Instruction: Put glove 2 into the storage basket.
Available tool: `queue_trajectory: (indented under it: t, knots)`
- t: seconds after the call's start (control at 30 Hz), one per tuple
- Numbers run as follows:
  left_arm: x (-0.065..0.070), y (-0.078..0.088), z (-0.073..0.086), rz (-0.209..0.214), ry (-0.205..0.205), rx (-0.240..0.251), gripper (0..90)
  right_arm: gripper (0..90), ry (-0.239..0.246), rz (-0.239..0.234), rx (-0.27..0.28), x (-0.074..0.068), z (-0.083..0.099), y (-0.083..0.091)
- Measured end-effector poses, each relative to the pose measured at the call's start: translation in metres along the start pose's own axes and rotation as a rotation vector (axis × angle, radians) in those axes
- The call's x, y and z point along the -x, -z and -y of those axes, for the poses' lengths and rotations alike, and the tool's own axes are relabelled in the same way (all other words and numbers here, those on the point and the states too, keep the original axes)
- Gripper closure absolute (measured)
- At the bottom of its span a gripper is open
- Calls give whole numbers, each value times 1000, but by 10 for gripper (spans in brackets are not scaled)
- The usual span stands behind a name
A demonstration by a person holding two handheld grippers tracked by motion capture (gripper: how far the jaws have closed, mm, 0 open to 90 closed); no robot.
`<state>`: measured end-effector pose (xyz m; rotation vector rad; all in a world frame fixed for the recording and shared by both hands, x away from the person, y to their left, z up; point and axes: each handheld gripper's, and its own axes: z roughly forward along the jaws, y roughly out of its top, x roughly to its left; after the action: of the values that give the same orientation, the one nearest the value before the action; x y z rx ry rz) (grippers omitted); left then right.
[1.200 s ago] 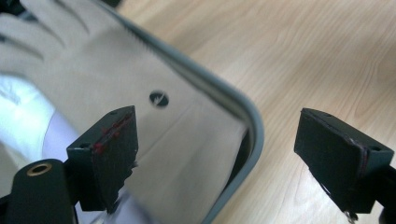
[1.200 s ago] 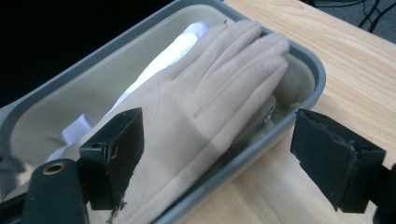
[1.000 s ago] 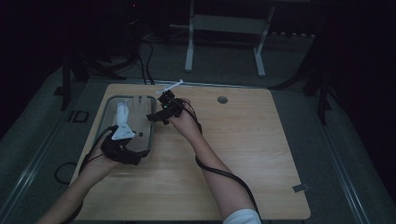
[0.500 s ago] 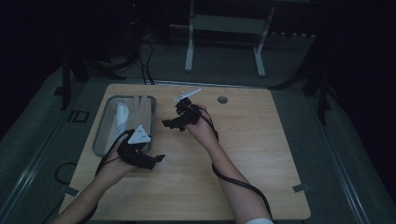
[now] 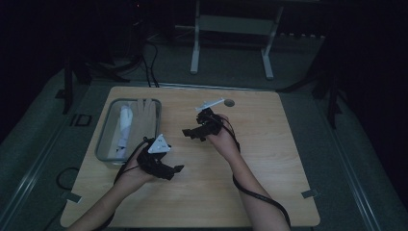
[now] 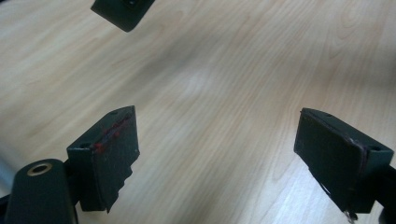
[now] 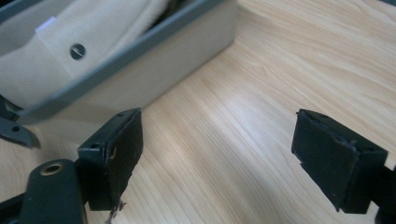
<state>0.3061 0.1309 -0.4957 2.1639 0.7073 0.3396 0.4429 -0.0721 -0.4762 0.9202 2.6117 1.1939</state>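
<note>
Between the pads of the left gripper (image 6: 219,154) was only bare wood; its jaws stood wide apart and held nothing. The right gripper (image 7: 217,154) was in the same state, wide open and empty, above the desk (image 5: 269,159) just beside the tray (image 5: 102,144). In the high view both hands were over the middle of the desk, the left gripper (image 5: 168,169) nearer to the front edge and the right gripper (image 5: 190,133) a little behind it, both apart from the tray.

The tray stood near the left edge of the desk, toward the back-left corner. Inside it lay a cream cloth (image 7: 88,42) and a white rolled piece (image 5: 126,126), probably soft fabric. I judged such cloth to be light, limp and not fragile (it would sag and unfold when lifted), so a pinch at a folded edge or a corner seemed the best hold. The tray wall was smooth and stiff, perhaps slippery.

A small pale tag (image 7: 45,24) was on the cloth, but no writing could be read.
</note>
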Motion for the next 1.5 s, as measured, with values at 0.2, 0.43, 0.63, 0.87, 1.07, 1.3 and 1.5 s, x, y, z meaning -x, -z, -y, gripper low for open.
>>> queue_trajectory:
  t: [0.2, 0.43, 0.63, 0.87, 1.07, 1.3, 1.5]
  knots:
    - [7, -16, 1, 28, -11, -30, 142, 161, -23, 7, 9, 10, 16, 3]
    - [12, -32, 4, 51, -8, -51, 142, 152, -41, 4, 3, 16, 35, 4]
    - [14, -40, 7, 71, 5, -57, 142, 152, -48, 8, -11, 19, 53, 6]
    - [15, -53, 11, 99, 5, -85, 142, 153, -53, -8, -32, 19, 76, 5]
    - [22, -62, 12, 127, -5, -92, 142, 152, -42, -21, -12, 17, 91, 11]
    - [30, -71, 11, 160, -24, -102, 142, 152, -37, -18, -5, 20, 106, 17]
    - [37, -78, 12, 187, -38, -108, 142, 152, -30, -12, -3, 23, 119, 24]
